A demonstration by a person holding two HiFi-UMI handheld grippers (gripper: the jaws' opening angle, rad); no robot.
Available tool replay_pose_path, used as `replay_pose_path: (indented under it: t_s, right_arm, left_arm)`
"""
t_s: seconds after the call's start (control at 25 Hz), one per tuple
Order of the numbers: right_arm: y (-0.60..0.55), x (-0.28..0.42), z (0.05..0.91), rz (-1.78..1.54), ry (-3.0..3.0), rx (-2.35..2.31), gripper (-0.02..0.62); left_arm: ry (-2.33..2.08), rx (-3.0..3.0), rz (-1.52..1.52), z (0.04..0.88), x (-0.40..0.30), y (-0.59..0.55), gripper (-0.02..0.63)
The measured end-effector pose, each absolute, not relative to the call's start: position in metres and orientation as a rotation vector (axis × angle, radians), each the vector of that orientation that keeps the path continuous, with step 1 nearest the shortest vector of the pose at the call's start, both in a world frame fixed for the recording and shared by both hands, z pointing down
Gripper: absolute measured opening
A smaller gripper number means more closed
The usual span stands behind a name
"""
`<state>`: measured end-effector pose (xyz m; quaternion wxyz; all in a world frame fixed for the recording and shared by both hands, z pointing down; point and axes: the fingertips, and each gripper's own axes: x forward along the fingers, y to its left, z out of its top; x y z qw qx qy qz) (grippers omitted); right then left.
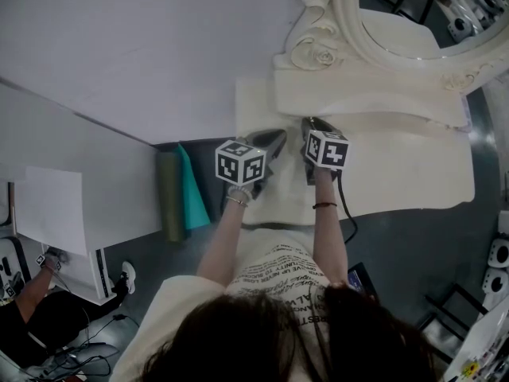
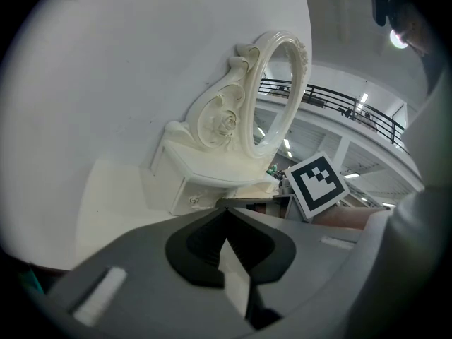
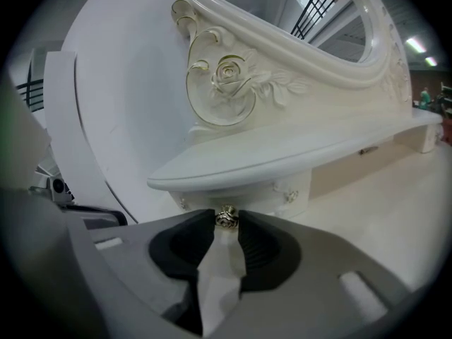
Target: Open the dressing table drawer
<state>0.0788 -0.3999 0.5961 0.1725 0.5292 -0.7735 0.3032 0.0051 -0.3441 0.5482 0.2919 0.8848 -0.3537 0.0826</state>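
The white dressing table [image 1: 398, 173] stands against the wall, with an ornate oval mirror [image 1: 413, 22] above a narrow shelf [image 3: 296, 150]. Under the shelf's left end sits a small drawer [image 3: 244, 191] with a brass knob [image 3: 226, 218]. My right gripper [image 3: 226, 219] has its two tips pressed on either side of that knob. In the head view it [image 1: 308, 121] reaches under the shelf edge. My left gripper [image 2: 224, 210] hovers over the tabletop just to the left, shut with nothing in it, pointing towards the same drawer [image 2: 194, 196]. From the head view the left gripper [image 1: 278, 134] sits beside the right.
A dark green roll and a teal roll [image 1: 179, 193] stand on the floor left of the table. A white panel [image 1: 71, 205] with paper sheets lies further left, and another person [image 1: 40, 293] crouches at the lower left. Equipment lines the right edge.
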Motion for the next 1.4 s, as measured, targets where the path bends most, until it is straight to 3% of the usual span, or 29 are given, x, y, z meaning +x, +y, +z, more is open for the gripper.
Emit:
replay_pose_path:
  t_s: [1.4]
  right_arm:
    - [-0.386, 0.082, 0.595, 0.879, -2.193, 1.527, 0.101]
  left_arm:
    - [-0.948, 2.368, 0.223, 0.546, 0.009, -0.329, -0.002]
